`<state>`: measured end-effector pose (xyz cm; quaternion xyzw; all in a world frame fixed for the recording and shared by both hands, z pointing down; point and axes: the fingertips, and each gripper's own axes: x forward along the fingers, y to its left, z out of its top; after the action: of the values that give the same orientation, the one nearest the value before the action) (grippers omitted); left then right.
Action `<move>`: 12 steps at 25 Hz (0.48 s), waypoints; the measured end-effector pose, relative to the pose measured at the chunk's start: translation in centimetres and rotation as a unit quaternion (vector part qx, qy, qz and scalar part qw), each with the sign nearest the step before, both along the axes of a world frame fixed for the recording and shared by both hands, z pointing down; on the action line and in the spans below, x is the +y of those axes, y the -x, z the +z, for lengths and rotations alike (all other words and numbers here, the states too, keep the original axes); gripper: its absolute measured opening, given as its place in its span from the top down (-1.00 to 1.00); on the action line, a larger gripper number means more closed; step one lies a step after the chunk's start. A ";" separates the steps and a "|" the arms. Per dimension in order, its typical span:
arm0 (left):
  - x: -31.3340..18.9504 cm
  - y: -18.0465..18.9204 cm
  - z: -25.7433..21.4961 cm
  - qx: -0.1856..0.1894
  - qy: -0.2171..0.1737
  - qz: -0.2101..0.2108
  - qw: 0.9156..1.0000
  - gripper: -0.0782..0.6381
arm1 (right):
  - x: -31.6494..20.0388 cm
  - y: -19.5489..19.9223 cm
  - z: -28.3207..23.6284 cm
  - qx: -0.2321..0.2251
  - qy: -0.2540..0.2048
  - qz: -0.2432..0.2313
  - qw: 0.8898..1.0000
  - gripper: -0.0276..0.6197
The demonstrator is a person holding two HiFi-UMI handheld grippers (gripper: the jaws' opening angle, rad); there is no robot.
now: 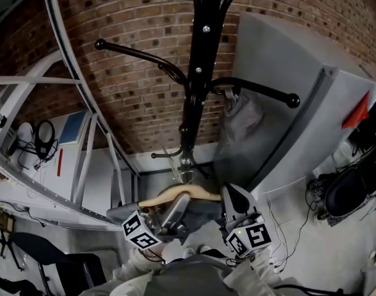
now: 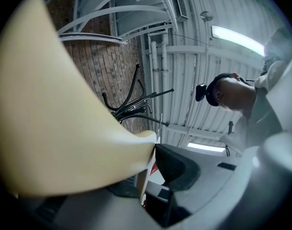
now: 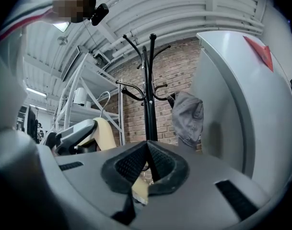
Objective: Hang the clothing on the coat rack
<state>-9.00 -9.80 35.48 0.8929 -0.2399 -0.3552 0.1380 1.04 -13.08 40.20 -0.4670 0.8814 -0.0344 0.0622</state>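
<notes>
Holding a pale wooden hanger [image 1: 175, 196] low down in front of the coat rack [image 1: 197, 73], with both grippers sharing it. Squeezing one end in the left gripper [image 1: 180, 200], jaws shut tight on the wood, with the wood filling most of the left gripper view. Pinching the other end in the right gripper [image 1: 228, 193], jaws almost together, with only a thin bit of pale wood peeping out between them. Holding the hanger sideways, long way running left to right from one gripper to the other. Facing the black rack pole, which is standing up and ahead of the jaws, near the middle between the two grippers and maybe a little closer to the left one. Seeing one grey piece of clothing [image 1: 240, 113] already hanging on a rack arm [image 1: 262, 92] on the right side. Seeing only a dim strip of grey cloth [image 1: 203, 211] under the hanger, and not being able to tell what it is. Not making out the hanger's own top hook for sure against the pole. Missing the top of the rack, cut off at the edge of the head view.
</notes>
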 end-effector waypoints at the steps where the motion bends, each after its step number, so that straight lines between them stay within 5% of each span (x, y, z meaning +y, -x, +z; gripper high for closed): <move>1: -0.4 0.0 -0.1 0.000 -0.001 0.000 1.000 0.50 | -0.4 -0.1 -0.1 0.000 0.000 0.000 1.000 0.84; 12: -3.1 -0.5 -1.3 0.002 -0.007 -0.001 1.000 0.50 | -3.7 -1.5 -1.2 0.001 -0.004 0.002 1.000 0.84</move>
<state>-8.52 -12.87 34.23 0.8930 -0.2382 -0.3583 0.1322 2.58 -16.75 39.04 -0.4690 0.8804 -0.0305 0.0628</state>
